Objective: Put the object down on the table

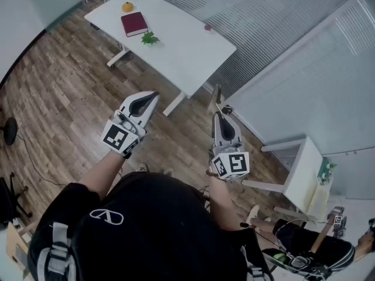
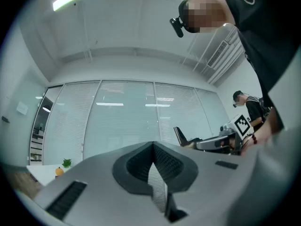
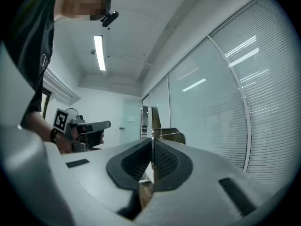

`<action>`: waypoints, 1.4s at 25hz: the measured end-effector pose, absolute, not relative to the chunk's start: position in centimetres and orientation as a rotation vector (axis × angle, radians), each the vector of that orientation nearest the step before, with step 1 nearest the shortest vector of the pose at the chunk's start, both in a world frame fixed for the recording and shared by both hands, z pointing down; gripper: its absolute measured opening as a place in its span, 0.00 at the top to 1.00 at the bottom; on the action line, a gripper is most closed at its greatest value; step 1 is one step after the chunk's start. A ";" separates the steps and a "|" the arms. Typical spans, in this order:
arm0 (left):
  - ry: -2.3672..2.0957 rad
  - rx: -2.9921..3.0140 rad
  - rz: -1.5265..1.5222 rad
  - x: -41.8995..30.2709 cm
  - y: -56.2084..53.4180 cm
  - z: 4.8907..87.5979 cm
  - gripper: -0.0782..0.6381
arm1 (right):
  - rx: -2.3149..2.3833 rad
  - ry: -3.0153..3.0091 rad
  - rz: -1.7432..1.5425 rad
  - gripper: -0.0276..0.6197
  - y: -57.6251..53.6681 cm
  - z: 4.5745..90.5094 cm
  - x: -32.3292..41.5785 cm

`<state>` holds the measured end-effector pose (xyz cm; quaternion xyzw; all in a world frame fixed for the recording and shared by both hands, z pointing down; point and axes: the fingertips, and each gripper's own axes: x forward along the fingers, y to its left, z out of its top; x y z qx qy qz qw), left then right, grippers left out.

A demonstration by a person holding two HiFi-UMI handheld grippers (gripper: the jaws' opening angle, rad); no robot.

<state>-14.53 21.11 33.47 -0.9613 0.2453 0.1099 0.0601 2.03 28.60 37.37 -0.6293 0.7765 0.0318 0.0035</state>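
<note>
Left hand-held gripper [image 1: 153,96]: jaws clenched, nothing between them. Right hand-held gripper [image 1: 218,116]: also clenched and empty. The person holds both out in front over the wooden floor [image 1: 64,92], well apart from the table [image 1: 193,51]. I judge this an idle carrying pose, since there is nothing to grip. A red book [image 1: 134,23] and an orange [image 1: 127,7] lie on the table. I cannot tell which is the task's object.

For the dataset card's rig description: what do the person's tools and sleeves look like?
Left tool and right tool: pale grey wedge bodies tapering to a point, dark ribbed pads inside. Each carries a white cube with black square markers at the rear. Person wears a black short-sleeved top with a white logo.
</note>
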 end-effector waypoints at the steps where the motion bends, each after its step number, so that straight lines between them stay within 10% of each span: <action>1: 0.739 -2.912 0.329 -14.6 21.3 33.6 0.88 | -1.975 2.433 0.096 0.95 28.8 37.5 1.9; 35: 0.901 -2.844 0.288 -8.3 20.4 34.7 0.88 | -1.696 2.447 -0.048 0.95 25.8 38.6 9.0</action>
